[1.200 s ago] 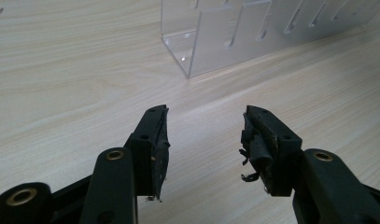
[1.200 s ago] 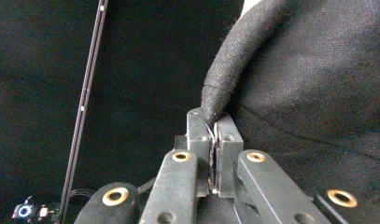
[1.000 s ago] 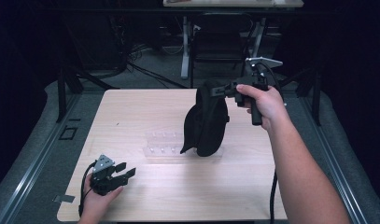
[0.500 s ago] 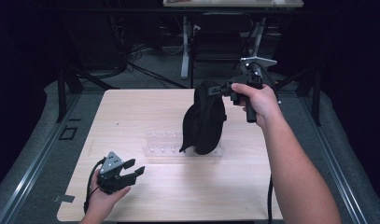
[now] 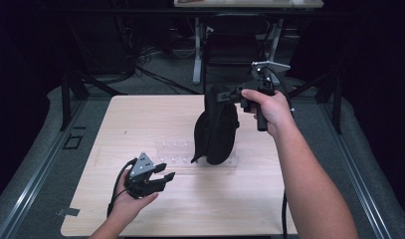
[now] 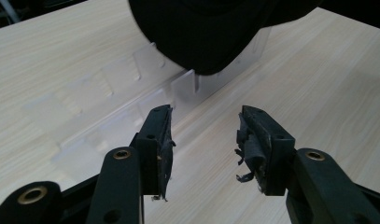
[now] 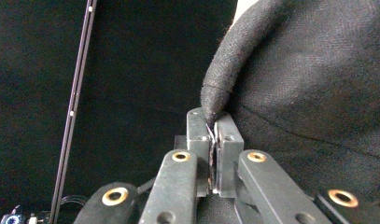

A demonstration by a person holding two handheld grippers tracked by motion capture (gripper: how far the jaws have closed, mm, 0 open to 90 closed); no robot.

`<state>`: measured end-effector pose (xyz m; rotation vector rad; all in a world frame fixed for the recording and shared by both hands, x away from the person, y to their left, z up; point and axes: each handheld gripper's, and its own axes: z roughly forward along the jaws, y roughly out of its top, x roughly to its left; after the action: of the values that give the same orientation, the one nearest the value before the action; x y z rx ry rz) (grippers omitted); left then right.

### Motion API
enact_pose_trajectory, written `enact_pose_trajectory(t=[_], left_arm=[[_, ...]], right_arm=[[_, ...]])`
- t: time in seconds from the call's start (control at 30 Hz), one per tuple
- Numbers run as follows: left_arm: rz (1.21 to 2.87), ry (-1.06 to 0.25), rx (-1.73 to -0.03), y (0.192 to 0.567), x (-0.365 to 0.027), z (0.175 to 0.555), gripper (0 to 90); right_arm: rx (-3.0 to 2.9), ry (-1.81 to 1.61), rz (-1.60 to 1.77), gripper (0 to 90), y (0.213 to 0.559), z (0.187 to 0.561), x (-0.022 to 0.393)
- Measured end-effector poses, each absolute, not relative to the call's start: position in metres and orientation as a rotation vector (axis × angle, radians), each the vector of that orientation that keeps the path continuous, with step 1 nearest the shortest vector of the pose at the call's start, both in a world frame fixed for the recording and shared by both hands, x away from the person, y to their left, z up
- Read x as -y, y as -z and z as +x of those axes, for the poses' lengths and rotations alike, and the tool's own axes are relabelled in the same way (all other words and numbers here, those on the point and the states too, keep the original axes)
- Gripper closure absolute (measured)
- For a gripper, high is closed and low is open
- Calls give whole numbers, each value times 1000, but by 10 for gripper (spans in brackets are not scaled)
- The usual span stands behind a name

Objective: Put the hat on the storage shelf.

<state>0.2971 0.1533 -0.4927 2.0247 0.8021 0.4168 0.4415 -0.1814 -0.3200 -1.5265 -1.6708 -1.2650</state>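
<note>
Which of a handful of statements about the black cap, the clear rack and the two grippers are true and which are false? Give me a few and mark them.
1. The right gripper pinches the edge of the black cap. True.
2. The cap lies flat on the table. False: it hangs from the right gripper, its lower end down at the clear rack.
3. The left gripper holds nothing. True: its jaws have just been closing with nothing between them.
4. The clear rack sits on the floor. False: it rests on the table.
5. The left gripper grips the cap. False: it is apart from it.
</note>
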Motion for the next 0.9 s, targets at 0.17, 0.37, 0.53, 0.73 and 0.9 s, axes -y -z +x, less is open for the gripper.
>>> enact_pose_trajectory(t=[0.17, 0.37, 0.53, 0.73, 0.9], left_arm=[[2044, -429, -754, 487, -130, 302, 577], [2052, -446, -728, 486, -116, 309, 619], [2049, -455, -728, 486, -107, 314, 652], [2039, -461, -724, 486, -97, 318, 698], [2030, -497, -706, 486, -92, 319, 767]], right_arm=[[1669, 1274, -1526, 876, 320, 441, 179], [1674, 1275, -1524, 875, 321, 441, 178], [1671, 1283, -1525, 875, 321, 441, 177], [1667, 1287, -1531, 875, 321, 441, 176], [1672, 1285, -1533, 874, 320, 440, 176]])
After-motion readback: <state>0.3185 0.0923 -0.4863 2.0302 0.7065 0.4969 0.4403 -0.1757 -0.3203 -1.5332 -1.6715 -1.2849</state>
